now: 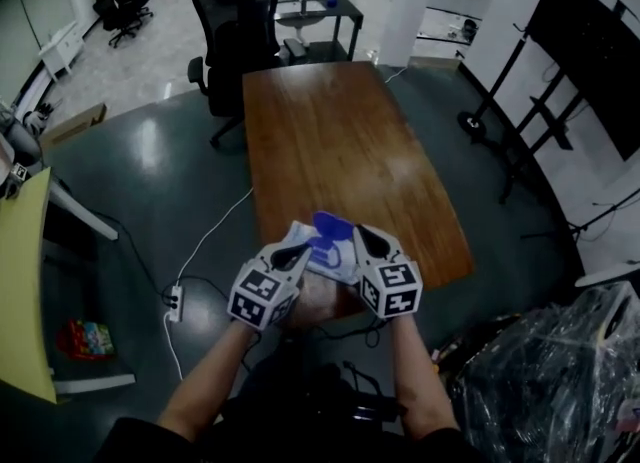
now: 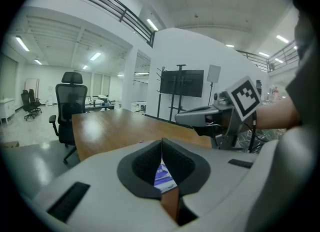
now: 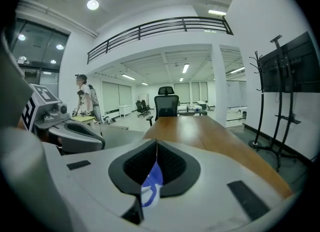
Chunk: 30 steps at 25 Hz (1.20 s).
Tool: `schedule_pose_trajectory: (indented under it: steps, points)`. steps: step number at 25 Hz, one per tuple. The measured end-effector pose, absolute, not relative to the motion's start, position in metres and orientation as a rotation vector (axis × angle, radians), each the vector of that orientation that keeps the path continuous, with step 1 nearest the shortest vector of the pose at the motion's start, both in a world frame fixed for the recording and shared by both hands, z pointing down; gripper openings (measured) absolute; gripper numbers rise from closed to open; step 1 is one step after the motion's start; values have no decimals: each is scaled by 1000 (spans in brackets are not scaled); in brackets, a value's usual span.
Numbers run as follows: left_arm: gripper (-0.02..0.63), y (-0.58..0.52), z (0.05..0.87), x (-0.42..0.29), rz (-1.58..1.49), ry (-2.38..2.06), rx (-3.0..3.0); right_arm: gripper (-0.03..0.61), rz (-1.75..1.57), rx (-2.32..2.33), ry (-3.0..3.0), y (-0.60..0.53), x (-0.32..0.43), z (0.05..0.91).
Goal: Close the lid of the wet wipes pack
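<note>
Blue lid (image 1: 330,223) pinched in right claw (image 1: 358,235); left claw (image 1: 303,253) clamps the wet wipes pack (image 1: 325,257), forearms (image 1: 210,376) converging.

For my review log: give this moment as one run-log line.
left gripper: shut on white-and-blue wet wipes pack | right gripper: shut on blue plastic lid, raised open | pack: over near end of brown wooden table

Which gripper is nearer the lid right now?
Right. The right gripper is shut on the blue lid, gripping it from its right side. The left gripper is shut on the pack at its left end, beside the lid.
</note>
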<state>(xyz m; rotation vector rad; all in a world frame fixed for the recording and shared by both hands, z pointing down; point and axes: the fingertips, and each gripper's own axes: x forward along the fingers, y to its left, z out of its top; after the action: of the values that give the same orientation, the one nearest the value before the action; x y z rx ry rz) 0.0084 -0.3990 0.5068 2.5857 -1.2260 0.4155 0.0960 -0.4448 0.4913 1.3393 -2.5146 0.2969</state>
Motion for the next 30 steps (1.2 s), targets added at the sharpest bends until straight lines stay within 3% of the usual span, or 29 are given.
schedule_pose_trajectory:
  steps: [16, 30]
  points:
    - [5, -435, 596, -21, 573, -1121, 2471, 11, 525, 1391, -2269, -521, 98, 572]
    - [3, -435, 623, -15, 652, -1081, 2416, 11, 649, 1246, -2270, -483, 96, 582]
